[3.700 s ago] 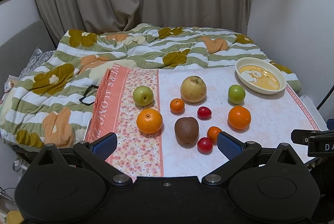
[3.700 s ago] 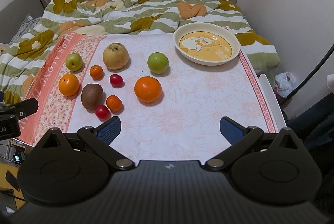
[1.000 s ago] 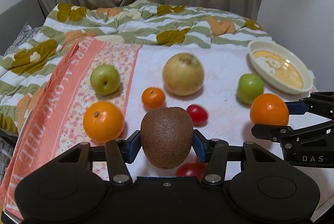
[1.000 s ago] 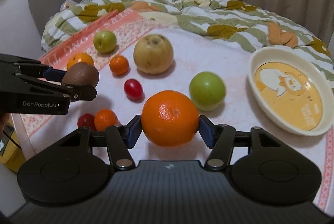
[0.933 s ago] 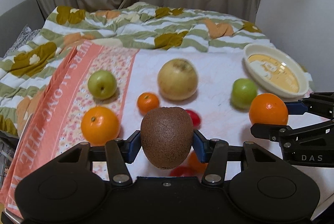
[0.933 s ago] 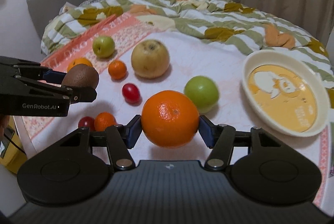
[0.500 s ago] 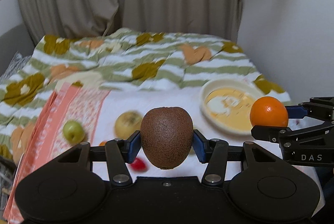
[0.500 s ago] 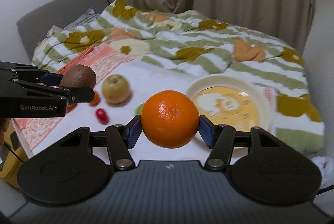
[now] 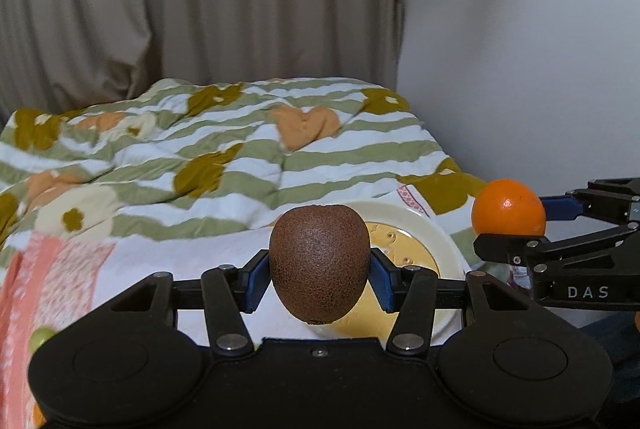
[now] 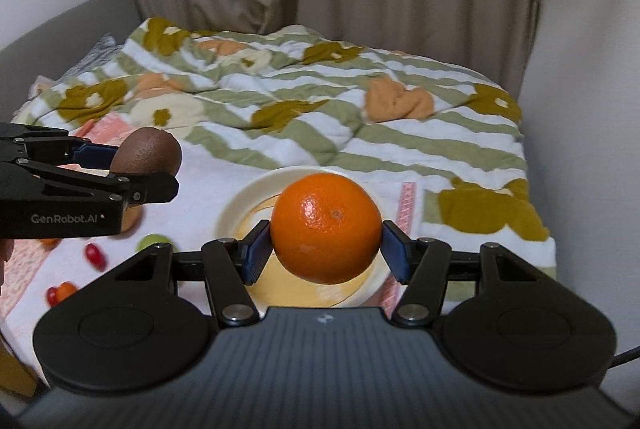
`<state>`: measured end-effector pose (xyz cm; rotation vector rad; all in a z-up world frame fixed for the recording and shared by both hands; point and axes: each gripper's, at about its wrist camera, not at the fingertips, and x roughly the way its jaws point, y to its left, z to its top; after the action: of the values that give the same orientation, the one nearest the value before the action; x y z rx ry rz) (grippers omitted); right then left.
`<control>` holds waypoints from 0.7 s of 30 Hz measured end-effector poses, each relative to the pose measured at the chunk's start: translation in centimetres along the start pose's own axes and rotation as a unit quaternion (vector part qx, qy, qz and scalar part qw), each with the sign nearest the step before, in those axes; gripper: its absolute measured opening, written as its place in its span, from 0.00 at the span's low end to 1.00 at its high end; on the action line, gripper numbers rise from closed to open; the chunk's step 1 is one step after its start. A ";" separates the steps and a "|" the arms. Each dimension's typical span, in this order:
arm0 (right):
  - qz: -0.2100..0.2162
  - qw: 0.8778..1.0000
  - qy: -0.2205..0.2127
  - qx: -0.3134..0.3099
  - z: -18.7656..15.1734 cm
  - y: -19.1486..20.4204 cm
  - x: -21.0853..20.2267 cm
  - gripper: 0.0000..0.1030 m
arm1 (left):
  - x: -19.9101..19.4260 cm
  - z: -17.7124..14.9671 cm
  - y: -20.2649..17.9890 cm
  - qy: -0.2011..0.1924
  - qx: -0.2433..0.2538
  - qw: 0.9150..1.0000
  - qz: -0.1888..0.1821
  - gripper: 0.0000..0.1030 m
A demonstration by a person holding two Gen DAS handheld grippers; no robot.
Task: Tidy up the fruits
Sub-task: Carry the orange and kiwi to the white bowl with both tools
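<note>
My left gripper (image 9: 319, 275) is shut on a brown kiwi (image 9: 319, 263) and holds it in the air over the near side of the cream and yellow bowl (image 9: 436, 233). My right gripper (image 10: 326, 253) is shut on a large orange (image 10: 326, 227) and holds it above the same bowl (image 10: 244, 205). In the left wrist view the orange (image 9: 508, 207) hangs to the right of the bowl. In the right wrist view the kiwi (image 10: 146, 151) sits to the left of the bowl. The bowl looks empty where it shows.
Other fruits lie on the pink floral cloth (image 10: 208, 189): a green apple (image 10: 154, 241), a red cherry tomato (image 10: 95, 254), a small orange (image 10: 66, 290), another green fruit (image 9: 40, 337). A striped quilt (image 10: 320, 101) lies behind. A wall stands at the right.
Both grippers have risen and moved forward to the right with their fruits. The bowl now lies directly beneath them, and most other fruits have dropped out of view.
</note>
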<state>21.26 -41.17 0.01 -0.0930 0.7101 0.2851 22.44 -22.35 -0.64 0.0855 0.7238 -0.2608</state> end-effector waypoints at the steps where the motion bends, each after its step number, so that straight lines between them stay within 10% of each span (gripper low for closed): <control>1: -0.004 1.000 0.001 0.003 0.2 -0.4 0.5 0.72 | 0.7 0.3 -0.1 0.003 0.004 1.000 -0.003 0.55; 21: -0.035 0.996 0.047 0.062 1.0 -5.9 9.2 0.72 | 16.6 1.4 -3.4 0.081 0.125 0.989 -0.026 0.55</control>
<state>30.23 -44.52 -5.35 -0.0133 0.8155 0.1695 34.35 -29.27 -10.53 0.3294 0.8534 -0.3967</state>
